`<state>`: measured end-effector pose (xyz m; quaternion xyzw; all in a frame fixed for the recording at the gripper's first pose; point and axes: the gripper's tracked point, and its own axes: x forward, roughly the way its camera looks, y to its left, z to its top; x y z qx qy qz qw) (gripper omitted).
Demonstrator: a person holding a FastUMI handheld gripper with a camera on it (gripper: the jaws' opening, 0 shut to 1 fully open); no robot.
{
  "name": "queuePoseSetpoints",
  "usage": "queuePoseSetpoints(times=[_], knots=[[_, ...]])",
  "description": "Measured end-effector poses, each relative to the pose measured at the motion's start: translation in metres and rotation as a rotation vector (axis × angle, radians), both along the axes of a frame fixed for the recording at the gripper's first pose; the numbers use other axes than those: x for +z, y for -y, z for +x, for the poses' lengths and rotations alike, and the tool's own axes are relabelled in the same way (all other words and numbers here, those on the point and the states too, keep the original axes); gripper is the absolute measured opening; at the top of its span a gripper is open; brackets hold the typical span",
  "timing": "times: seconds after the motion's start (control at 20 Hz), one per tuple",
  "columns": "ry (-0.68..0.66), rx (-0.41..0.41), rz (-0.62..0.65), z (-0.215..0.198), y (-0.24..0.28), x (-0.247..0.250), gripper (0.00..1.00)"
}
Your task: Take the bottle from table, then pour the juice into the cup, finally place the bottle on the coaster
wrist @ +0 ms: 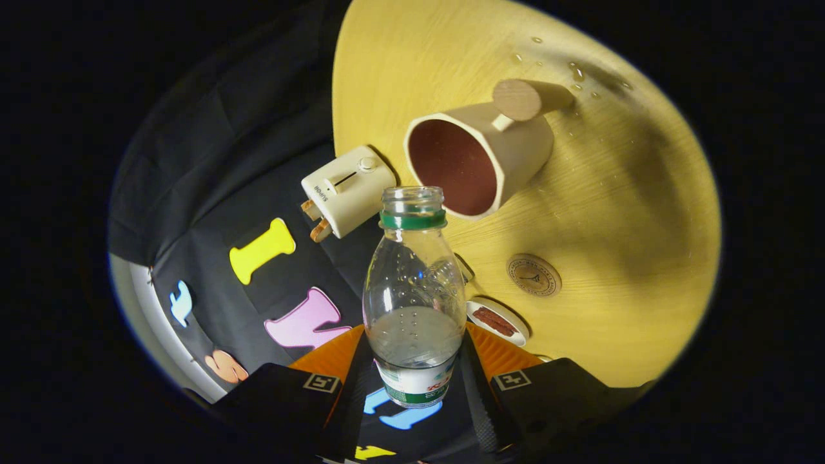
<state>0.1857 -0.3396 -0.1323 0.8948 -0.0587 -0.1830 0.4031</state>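
Clamping bottle [413,303], gripper [416,374] fingers; long axis, open neck toward cup [480,161].

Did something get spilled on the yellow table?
Yes. Small clear drops lie on the table beyond the cup, near its round handle. The claw grips the open bottle, still partly full.
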Motion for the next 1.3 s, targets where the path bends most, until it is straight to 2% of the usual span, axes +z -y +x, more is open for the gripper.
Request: queuePoseSetpoints(times=[0.25,0.55,0.8,1.1,1.2,1.3], knots=[[-0.061,0.166,-0.373,-0.014,-0.019,0.021,0.71],[-0.138,0.283,-0.779,-0.027,-0.034,0.037,0.71],[-0.231,0.421,-1.181,-0.032,-0.060,0.039,0.71],[-0.332,0.472,-1.692,-0.040,-0.075,0.049,0.71],[-0.335,0.462,-1.807,-0.040,-0.085,0.046,0.71],[-0.361,0.436,-1.872,-0.037,-0.085,0.037,0.71]])
